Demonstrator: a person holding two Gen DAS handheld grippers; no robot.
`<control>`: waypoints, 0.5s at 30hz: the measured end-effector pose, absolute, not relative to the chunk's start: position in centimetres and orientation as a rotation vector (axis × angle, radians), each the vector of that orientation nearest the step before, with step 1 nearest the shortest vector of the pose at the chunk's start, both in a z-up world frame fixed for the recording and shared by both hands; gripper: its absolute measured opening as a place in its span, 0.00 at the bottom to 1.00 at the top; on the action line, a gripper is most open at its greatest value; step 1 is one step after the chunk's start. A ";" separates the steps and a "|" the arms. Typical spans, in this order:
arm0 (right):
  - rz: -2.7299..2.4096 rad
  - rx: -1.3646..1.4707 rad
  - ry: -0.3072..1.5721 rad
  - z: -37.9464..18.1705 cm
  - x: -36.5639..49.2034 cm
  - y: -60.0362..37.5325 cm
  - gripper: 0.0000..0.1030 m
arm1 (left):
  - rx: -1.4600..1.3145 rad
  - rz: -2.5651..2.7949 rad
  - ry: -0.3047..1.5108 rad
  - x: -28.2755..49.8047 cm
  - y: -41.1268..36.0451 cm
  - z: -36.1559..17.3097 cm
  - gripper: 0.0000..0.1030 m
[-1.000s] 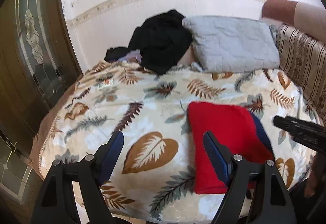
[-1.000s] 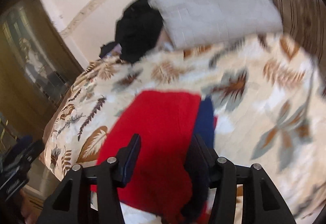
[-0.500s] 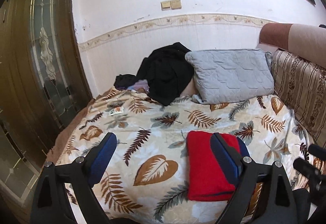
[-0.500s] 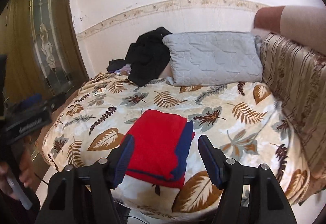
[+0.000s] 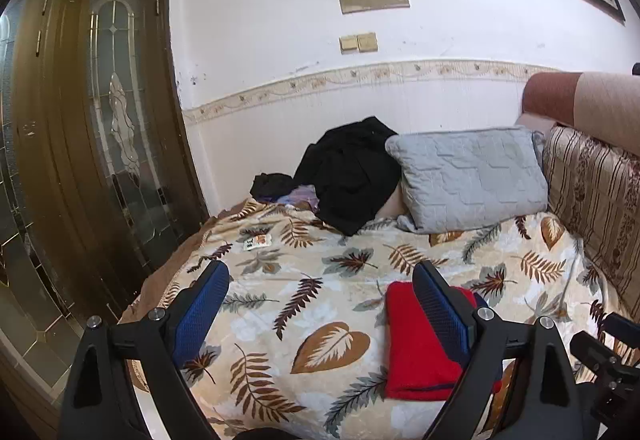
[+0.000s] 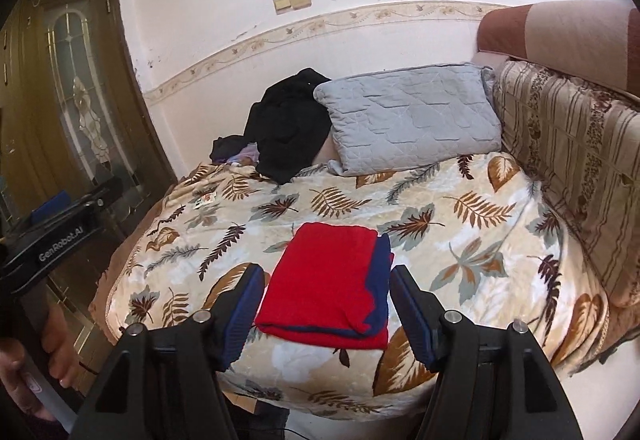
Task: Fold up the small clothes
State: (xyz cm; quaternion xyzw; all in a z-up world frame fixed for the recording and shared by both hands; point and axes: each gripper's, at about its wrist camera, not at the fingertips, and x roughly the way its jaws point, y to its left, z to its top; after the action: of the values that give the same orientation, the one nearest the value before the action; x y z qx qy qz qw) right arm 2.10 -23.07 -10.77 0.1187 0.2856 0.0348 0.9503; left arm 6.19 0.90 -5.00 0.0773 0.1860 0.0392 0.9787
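One folded red knit garment with a navy-blue edge [image 6: 328, 280] lies flat near the front edge of the leaf-patterned fleece blanket [image 6: 460, 224], long axis running away toward the grey quilted pillow [image 6: 408, 116]. Seen dead ahead between the wide-spread, empty jaws of the right gripper [image 6: 327, 314], clear of both pads. Seen off to the right from the left gripper [image 5: 320, 314], equally wide and empty, its right finger overlapping the cloth in view only. Probably nearer the right gripper. Folding looks finished. Well beyond: a crumpled black clothes heap [image 6: 288, 124].
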 end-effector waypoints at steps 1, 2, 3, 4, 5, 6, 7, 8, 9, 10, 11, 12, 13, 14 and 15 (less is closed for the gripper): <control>0.073 0.244 0.581 -10.6 1.9 -22.9 0.67 | 0.154 0.080 0.368 5.9 1.0 -4.8 0.90; 0.074 0.243 0.581 -10.5 1.8 -22.8 0.67 | 0.152 0.079 0.361 5.5 1.2 -4.5 0.90; 0.071 0.240 0.579 -10.4 1.6 -22.7 0.67 | 0.153 0.079 0.357 5.3 1.3 -4.4 0.90; 0.073 0.239 0.574 -10.1 1.4 -22.5 0.67 | 0.153 0.078 0.352 5.0 1.4 -4.3 0.90; 0.076 0.240 0.570 -9.9 1.2 -22.4 0.67 | 0.151 0.076 0.346 4.8 1.5 -4.1 0.90; 0.078 0.238 0.566 -9.8 1.1 -22.3 0.67 | 0.150 0.076 0.345 4.7 1.6 -4.0 0.90; 0.078 0.235 0.561 -9.6 1.0 -22.1 0.67 | 0.149 0.074 0.343 4.5 1.7 -3.8 0.90; 0.078 0.229 0.555 -9.3 0.8 -21.8 0.67 | 0.148 0.070 0.340 4.3 1.8 -3.7 0.90; 0.079 0.227 0.552 -9.2 0.6 -21.6 0.67 | 0.148 0.068 0.338 4.1 1.9 -3.7 0.90; 0.083 0.226 0.549 -9.0 0.5 -21.5 0.67 | 0.149 0.068 0.337 4.0 1.9 -3.6 0.90; 0.086 0.223 0.546 -8.8 0.4 -21.3 0.67 | 0.152 0.068 0.335 3.8 1.9 -3.6 0.90; 0.086 0.220 0.543 -8.7 0.3 -21.1 0.67 | 0.155 0.066 0.331 3.7 1.9 -3.5 0.90; 0.084 0.218 0.538 -8.5 0.2 -20.9 0.67 | 0.155 0.064 0.328 3.5 1.9 -3.4 0.90; 0.084 0.218 0.535 -8.3 0.1 -20.8 0.67 | 0.154 0.062 0.323 3.3 2.0 -3.3 0.90; 0.082 0.217 0.532 -8.2 0.0 -20.7 0.67 | 0.152 0.063 0.319 3.2 2.1 -3.2 0.90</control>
State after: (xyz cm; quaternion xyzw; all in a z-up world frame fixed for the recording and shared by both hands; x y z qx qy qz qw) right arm 0.00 -20.67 -8.19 0.1069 0.2623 0.0405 0.9582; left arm 3.18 2.08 -3.17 0.0757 0.1587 0.0313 0.9839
